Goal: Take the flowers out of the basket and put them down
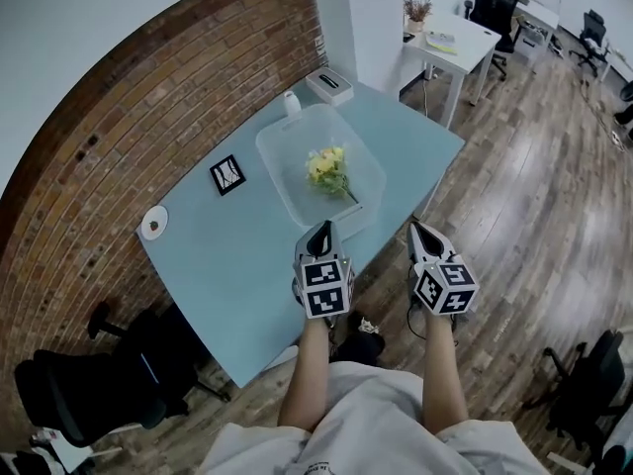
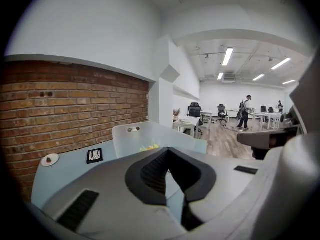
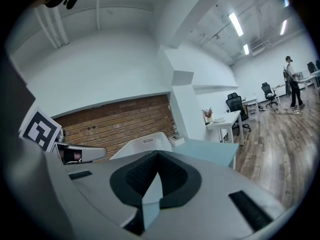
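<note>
A clear plastic basket stands on the pale blue table, with a bunch of yellow flowers lying inside it. My left gripper hovers at the basket's near corner, shut and holding nothing. My right gripper is level with it on the right, past the table's edge over the wood floor, also shut and empty. In the left gripper view the closed gripper points at the basket, where the flowers just show. The right gripper view shows the shut gripper and the basket ahead to the left.
On the table lie a black-framed card, a white round roll and a white box at the far end. A brick wall runs along the left. A white desk and office chairs stand beyond; a person stands far off.
</note>
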Motion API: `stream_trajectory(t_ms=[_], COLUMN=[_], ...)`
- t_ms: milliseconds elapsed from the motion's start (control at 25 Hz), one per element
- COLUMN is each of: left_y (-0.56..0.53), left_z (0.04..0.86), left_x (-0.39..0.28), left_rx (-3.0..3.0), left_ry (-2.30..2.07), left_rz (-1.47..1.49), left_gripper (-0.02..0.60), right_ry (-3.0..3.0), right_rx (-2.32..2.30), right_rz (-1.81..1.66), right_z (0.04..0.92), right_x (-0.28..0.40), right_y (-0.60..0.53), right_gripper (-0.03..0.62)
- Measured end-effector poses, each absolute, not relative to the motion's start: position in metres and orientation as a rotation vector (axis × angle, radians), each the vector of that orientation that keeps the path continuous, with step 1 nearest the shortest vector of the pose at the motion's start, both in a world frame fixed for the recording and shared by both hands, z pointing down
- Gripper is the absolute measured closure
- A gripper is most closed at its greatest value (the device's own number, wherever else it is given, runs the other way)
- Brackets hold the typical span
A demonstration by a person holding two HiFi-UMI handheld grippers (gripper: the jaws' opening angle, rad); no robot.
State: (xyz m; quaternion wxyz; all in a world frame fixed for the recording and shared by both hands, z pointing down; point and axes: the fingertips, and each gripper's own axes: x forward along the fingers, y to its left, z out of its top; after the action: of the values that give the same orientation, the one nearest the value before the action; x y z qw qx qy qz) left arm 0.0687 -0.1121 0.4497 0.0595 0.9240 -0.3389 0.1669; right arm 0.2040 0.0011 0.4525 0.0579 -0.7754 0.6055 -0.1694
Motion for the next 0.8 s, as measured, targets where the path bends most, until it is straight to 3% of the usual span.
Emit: stream_trajectory(t_ms=[400,800], left_y=[-0.202,-0.269], left_z=[0.446,0.446], left_x=[0.085,0.078], left_rx=[2.673,2.636], left_ry=[-1.139,-1.214], left_rz=[0.507,0.553], left_gripper=[0.563,0.563], right_ry=[2.052,2.227], right_rx=[-2.263,-2.212], right_rz=[-0.499,-0.512], right_z=[0.423,0.419], right_x=[0.234,0.221], right_y=[-0.116,-0.209], right_gripper=[0.574,0.574])
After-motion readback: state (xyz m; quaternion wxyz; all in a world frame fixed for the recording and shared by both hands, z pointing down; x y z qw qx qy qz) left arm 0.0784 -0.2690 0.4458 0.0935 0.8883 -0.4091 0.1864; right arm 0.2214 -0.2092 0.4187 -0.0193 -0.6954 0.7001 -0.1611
